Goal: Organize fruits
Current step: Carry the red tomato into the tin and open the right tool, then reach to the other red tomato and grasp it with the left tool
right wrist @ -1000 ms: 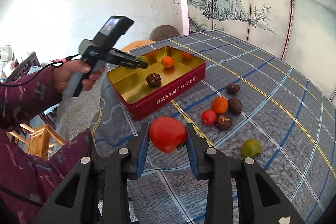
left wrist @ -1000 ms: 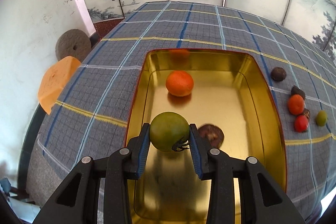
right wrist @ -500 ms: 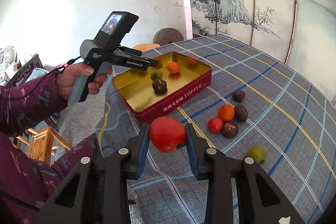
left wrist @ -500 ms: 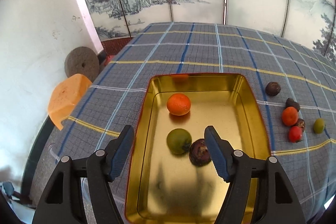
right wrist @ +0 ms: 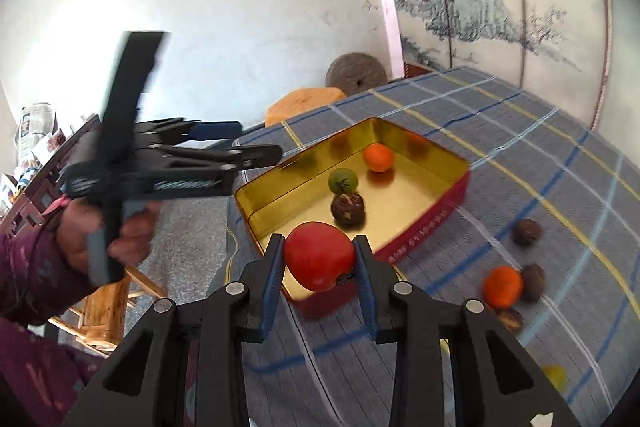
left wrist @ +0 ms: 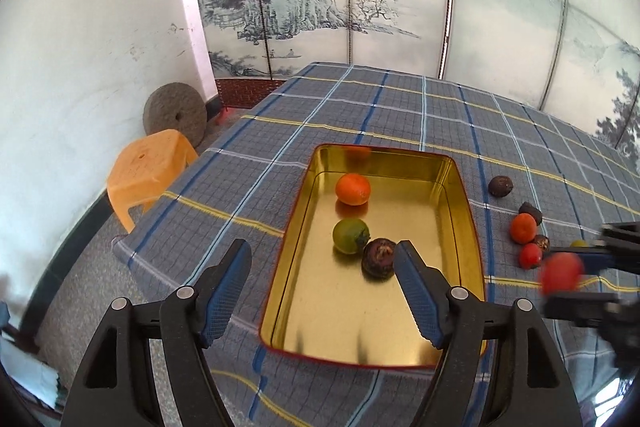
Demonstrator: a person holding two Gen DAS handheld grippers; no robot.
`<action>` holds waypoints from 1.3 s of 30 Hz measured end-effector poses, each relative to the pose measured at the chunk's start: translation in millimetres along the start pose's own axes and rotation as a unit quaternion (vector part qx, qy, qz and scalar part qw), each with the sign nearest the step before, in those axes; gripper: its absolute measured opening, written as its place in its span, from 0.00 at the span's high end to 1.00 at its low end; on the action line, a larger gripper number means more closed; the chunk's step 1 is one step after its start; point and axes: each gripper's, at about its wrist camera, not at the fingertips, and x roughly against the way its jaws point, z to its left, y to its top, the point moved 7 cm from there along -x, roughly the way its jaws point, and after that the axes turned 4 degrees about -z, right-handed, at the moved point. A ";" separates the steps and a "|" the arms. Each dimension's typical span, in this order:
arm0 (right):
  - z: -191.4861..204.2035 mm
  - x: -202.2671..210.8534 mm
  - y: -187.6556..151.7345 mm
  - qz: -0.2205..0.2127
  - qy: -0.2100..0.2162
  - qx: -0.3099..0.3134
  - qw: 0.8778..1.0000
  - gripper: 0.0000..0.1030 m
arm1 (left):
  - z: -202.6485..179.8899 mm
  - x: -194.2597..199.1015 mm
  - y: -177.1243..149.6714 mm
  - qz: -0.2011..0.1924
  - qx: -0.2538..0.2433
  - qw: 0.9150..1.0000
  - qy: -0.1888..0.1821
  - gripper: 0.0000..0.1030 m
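Observation:
A red tin with a gold inside (left wrist: 456, 195) (right wrist: 424, 223) sits on the checked tablecloth. In it lie an orange (left wrist: 352, 189) (right wrist: 378, 157), a green fruit (left wrist: 350, 235) (right wrist: 343, 180) and a dark brown fruit (left wrist: 379, 258) (right wrist: 347, 209). My left gripper (left wrist: 322, 291) is open and empty, held above the tin's near end. My right gripper (right wrist: 319, 273) is shut on a red tomato (right wrist: 320, 255) just before the tin's near corner; that tomato shows blurred in the left wrist view (left wrist: 561, 271).
Loose fruit lies on the cloth right of the tin: a dark fruit (left wrist: 500, 185), an orange (left wrist: 523, 228) (right wrist: 503, 286), a small red tomato (left wrist: 531, 255), more dark ones (right wrist: 527, 232), a green one (right wrist: 554, 375). An orange stool (left wrist: 148, 171) and a millstone (left wrist: 175, 113) stand past the table's left edge.
My left gripper let go of the green fruit into the tin, opened wide and pulled back and up. My right gripper carried the red tomato toward the tin.

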 end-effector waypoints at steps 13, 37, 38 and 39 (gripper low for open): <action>14.4 -83.5 8.3 0.055 0.031 -0.029 0.998 0.69 | 26.9 7.8 -14.5 0.004 0.022 1.000 0.015 0.26; 17.2 -143.4 41.9 0.052 0.039 -0.102 0.993 0.64 | 32.0 16.9 -23.8 -0.001 0.018 1.000 0.021 0.24; 16.2 -136.7 47.1 0.034 0.045 -0.109 0.992 0.63 | 32.0 17.8 -23.4 -0.002 0.018 1.000 0.021 0.23; 15.0 -130.0 50.6 0.021 0.049 -0.113 0.992 0.61 | 31.7 19.0 -23.2 -0.003 0.017 1.000 0.022 0.23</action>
